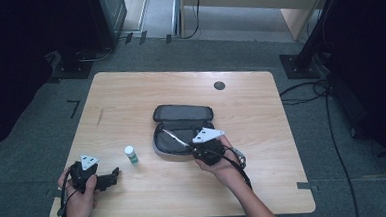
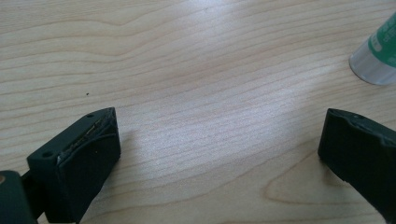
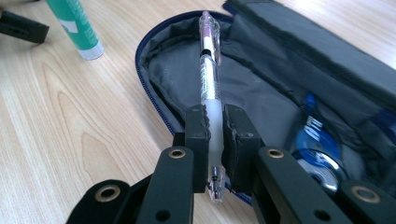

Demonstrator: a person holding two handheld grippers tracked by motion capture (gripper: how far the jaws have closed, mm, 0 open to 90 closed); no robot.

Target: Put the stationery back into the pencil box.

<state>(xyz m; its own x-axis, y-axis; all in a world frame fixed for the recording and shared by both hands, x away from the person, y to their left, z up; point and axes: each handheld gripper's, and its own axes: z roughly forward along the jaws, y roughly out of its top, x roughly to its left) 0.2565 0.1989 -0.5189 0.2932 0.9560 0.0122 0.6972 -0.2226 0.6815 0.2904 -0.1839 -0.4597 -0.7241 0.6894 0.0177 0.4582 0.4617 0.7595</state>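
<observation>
The right gripper (image 3: 215, 128) is clamped on a clear pen (image 3: 208, 79), its two black jaws pressing the frosted grip section from either side while the tip pokes out below them toward the camera. The pen's barrel runs up and away over the open pencil case (image 3: 261, 84), above the grey lining of the near half; a small blue-and-white item sits in the case's pocket to the right of the jaws. In the high view the case (image 1: 183, 126) lies opened flat near the middle of the table (image 1: 130, 92), and the right gripper (image 1: 193, 147) sits at its near edge with the pen (image 1: 175, 138) slanting across the lower half. A glue stick (image 1: 131, 155) stands upright on the wood, left of the case and apart from it. The left gripper (image 2: 219, 144) rests low over bare table near the front left corner, jaws wide apart with nothing between them; the glue stick (image 2: 378, 58) is off to its upper right.
</observation>
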